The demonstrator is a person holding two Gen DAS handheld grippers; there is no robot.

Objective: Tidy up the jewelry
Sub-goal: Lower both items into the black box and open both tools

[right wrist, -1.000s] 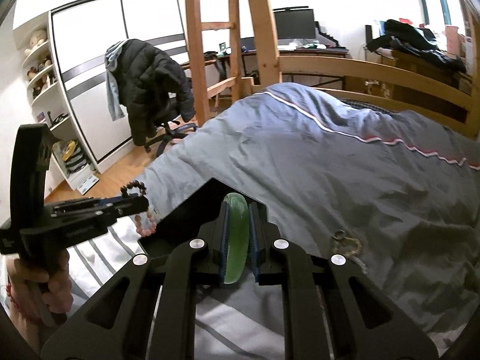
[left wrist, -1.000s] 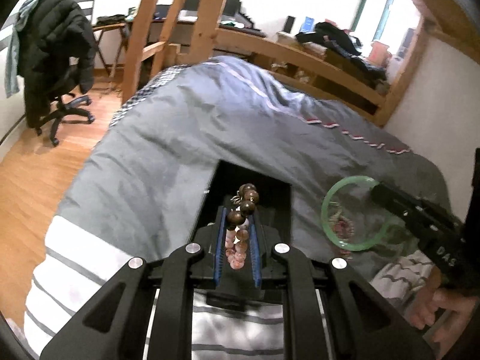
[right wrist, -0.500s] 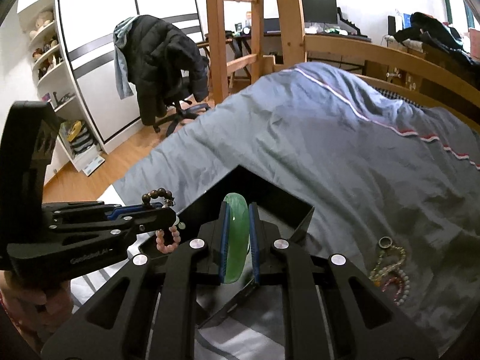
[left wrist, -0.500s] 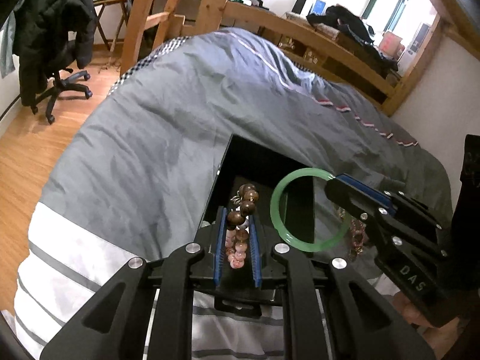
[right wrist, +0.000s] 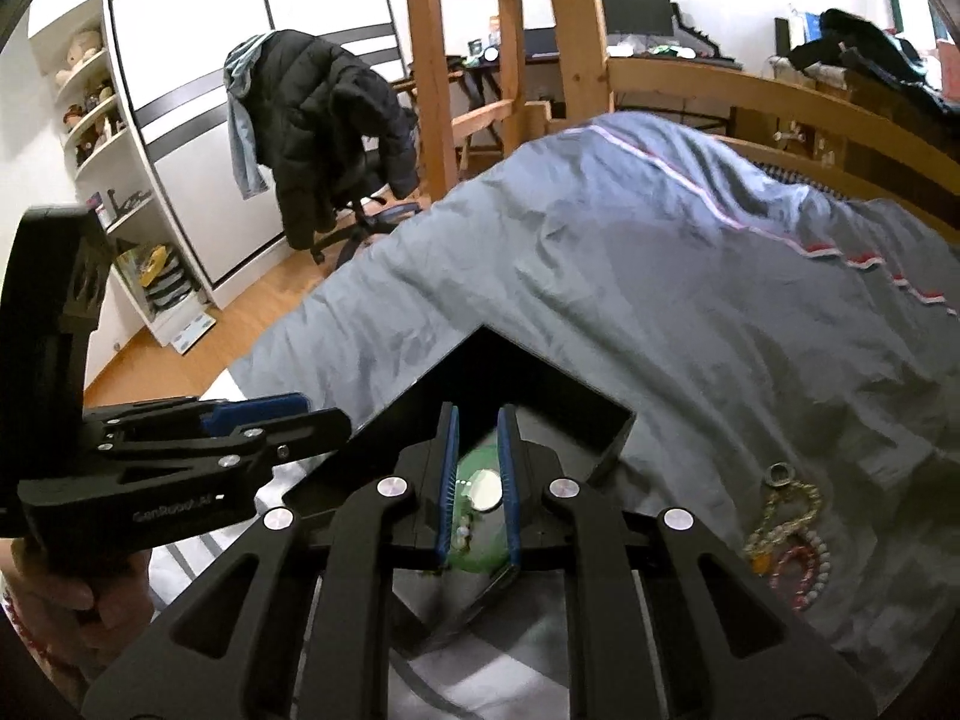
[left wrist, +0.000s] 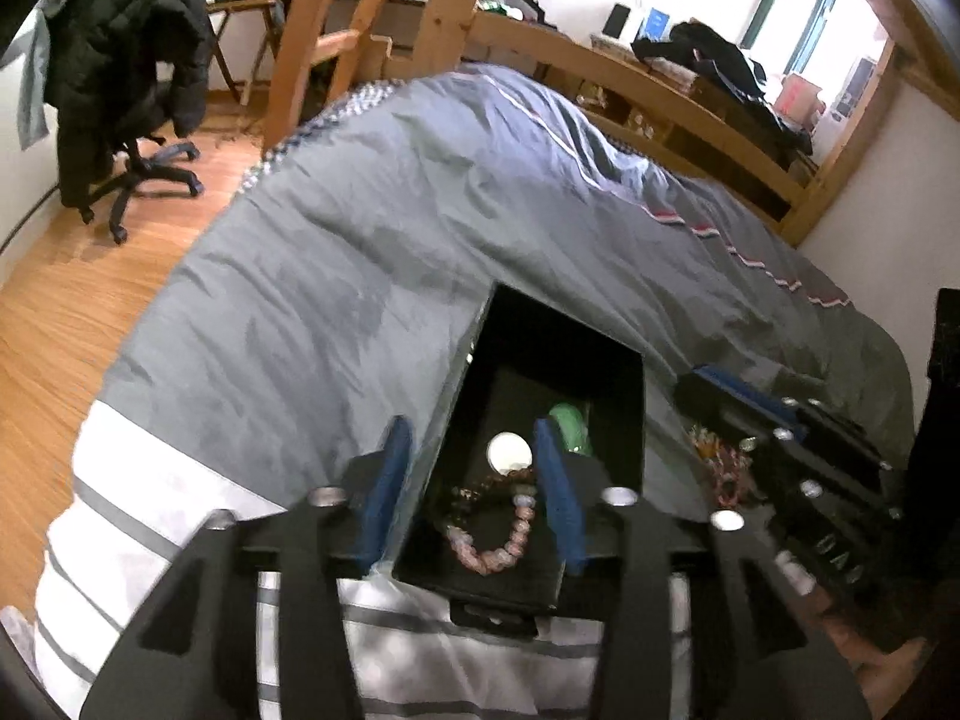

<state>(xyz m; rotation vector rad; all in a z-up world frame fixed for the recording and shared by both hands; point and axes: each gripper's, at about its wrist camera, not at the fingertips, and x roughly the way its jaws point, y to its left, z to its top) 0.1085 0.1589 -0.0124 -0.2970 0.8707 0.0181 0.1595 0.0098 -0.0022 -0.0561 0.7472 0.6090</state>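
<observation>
An open black box (left wrist: 564,330) sits on the grey bed cover. Inside it lie a pink and brown bead bracelet (left wrist: 492,534), a green bangle (left wrist: 570,426) and a small white round piece (left wrist: 510,450). My left gripper (left wrist: 471,468) hangs over the box, its jaws opening, blue pads clear of the bracelet below. In the right wrist view my right gripper (right wrist: 477,474) is over the box (right wrist: 540,372) with jaws opening. The bangle (right wrist: 474,540) rests under its pads, free of them. The left gripper (right wrist: 312,417) shows at the left.
A heap of loose jewelry (right wrist: 786,528) lies on the cover right of the box, near the right gripper (left wrist: 780,438). A wooden bed rail (left wrist: 660,84) runs behind. An office chair with a black jacket (right wrist: 324,120) stands on the wood floor.
The left gripper has opened and the bead bracelet has dropped into the box. The right gripper carried the bangle over the box and let it go there; both lowered slightly.
</observation>
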